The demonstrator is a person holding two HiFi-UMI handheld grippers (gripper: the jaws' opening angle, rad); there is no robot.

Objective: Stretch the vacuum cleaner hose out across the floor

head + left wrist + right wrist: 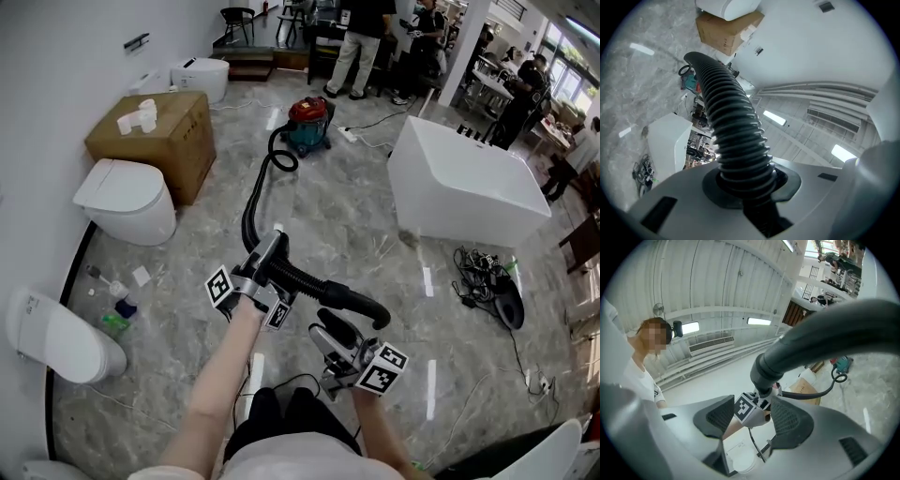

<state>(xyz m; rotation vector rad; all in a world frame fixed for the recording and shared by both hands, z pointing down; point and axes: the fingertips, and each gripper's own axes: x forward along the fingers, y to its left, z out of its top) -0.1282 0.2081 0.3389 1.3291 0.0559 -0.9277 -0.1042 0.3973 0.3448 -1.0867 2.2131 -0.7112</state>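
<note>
Left gripper (270, 255), seen from my head, is clamped on the ribbed hose (247, 217), which runs ahead of it across the floor to the vacuum cleaner (309, 122); my right gripper (328, 328) sits just below the hose's curved end. Looking along my left jaws, the ribs are squeezed between them. Along my right jaws, they stand apart, with the hose end passing above them.

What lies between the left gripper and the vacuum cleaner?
Head view: only the black hose itself, running over bare floor from the left gripper to a loop beside the vacuum cleaner.
</note>
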